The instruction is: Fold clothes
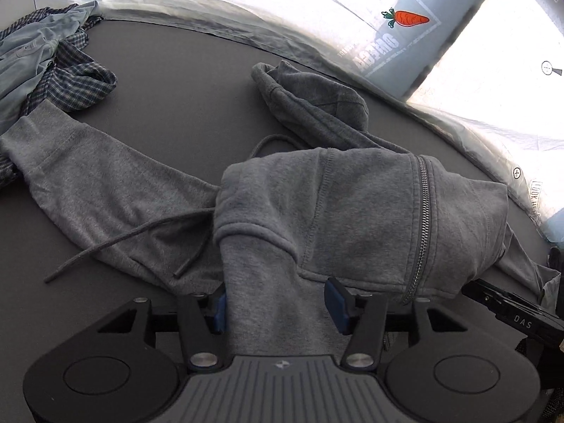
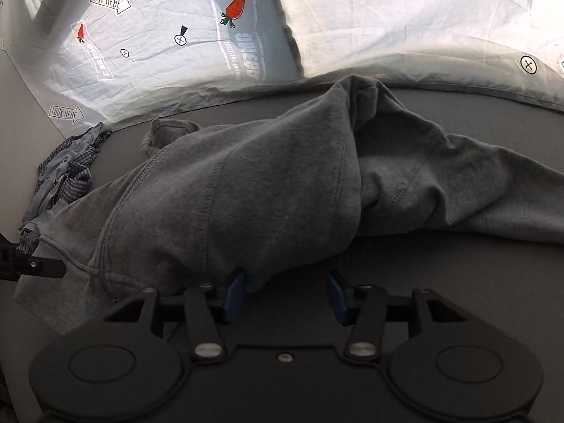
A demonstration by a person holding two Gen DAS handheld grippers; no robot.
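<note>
lying between both spread-jawed grippers (image 1: 276,308) (image 2: 285,294), the grey hoodie (image 1: 352,211) rests unpinched.

Grey zip hoodie (image 1: 352,211), blue-checked shirt (image 1: 70,70), dark grey table (image 1: 176,70), white sheet (image 2: 423,17) with orange carrots (image 1: 410,18)

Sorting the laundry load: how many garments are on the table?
2, maybe more. A grey hoodie lies across the middle, in front of both grippers. A plaid shirt sits crumpled at the far left with pale blue cloth that may be a separate garment.
</note>
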